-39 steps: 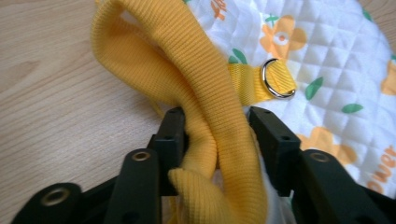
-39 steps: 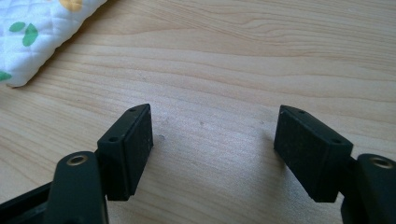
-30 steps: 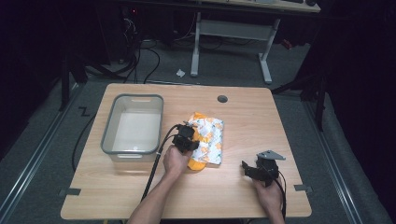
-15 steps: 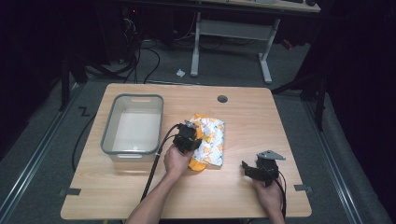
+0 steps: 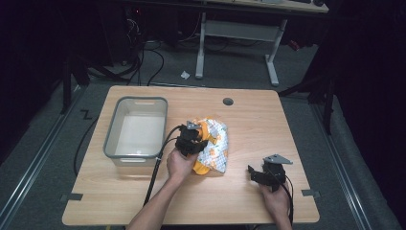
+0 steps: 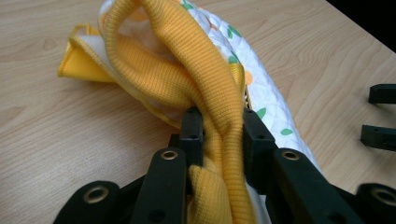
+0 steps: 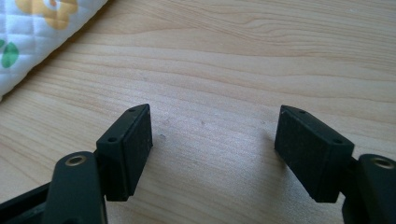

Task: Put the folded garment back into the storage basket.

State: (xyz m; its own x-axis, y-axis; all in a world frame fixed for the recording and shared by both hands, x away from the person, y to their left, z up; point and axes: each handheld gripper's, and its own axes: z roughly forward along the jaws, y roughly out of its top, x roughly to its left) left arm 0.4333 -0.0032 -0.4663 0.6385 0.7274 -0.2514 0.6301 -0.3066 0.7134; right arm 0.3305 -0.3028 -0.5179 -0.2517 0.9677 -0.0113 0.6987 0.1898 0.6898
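Yellow ribbed cuff [image 6: 219,116] of the quilted garment [image 5: 213,146], mid-table, is now clamped in the left gripper [image 6: 219,128] and lifting, ready for the bin [image 5: 136,129] at nine o'clock; right gripper [image 7: 212,149] gapes idle.

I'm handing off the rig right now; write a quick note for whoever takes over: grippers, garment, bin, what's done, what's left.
Left hand-held gripper: shut on the yellow ribbed knit edge of the white quilted garment with orange and green print; its jaws have just closed on that fabric.
Right hand-held gripper: open, holding nothing, low over the wooden table to the garment's right.
Clear plastic bin: left of the garment, nothing visible inside.
Done: garment gripped.
Left: probably lift it into the bin; most of it still lies on the table.
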